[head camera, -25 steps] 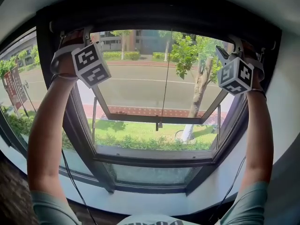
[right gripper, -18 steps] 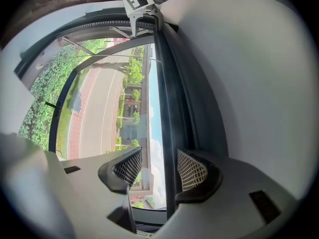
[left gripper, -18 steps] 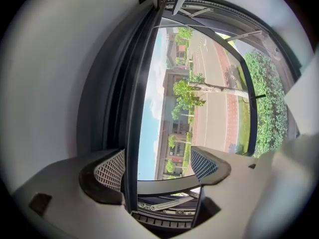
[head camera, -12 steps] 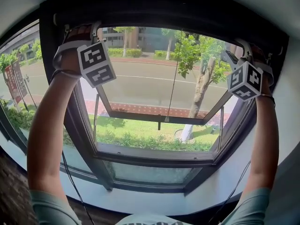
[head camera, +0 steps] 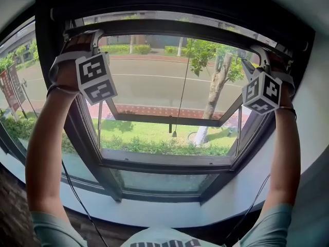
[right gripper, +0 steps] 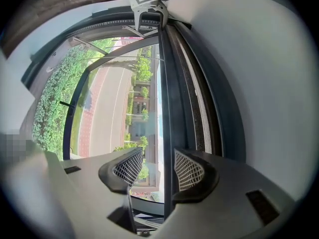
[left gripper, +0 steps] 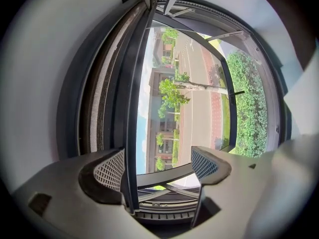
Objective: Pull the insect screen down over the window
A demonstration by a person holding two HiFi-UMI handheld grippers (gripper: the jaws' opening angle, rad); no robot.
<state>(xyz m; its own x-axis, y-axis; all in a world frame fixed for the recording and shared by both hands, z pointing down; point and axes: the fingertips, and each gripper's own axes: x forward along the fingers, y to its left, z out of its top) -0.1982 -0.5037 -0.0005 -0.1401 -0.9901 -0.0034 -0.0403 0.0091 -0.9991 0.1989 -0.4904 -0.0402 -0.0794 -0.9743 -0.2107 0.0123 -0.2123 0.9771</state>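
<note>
Dark metal, the pull bar (head camera: 180, 31) of the insect screen, runs level across the very top of the window (head camera: 169, 161), and this bar is what the coming move turns on. Its long axis goes from side to side in the head view. I have one gripper at each end, so neither hand is nearer than the other.

In the left gripper view the bar passes between the jaws of the left gripper (left gripper: 157, 166) and continues up the picture towards the other hand. The jaws are spread wide. The bar lies close against the pad on the left of the picture, and the other pad stands well apart from it.

The right gripper (right gripper: 152, 169) also has the bar between its jaws. Here the gap is narrower, but the jaws do not pinch — the bar sits just beside the pad on the right of the picture, and a slit of daylight shows between it and the other pad.

The screen is hardly down, I judge: only a narrow band shows above the bar, and nearly the whole opening below is uncovered. A thin cord (head camera: 177, 102) hangs from the middle of the bar.

The pull must go straight down, across the bar's axis. I think both ends should descend together, otherwise the bar may tilt and jam in its side tracks.
</note>
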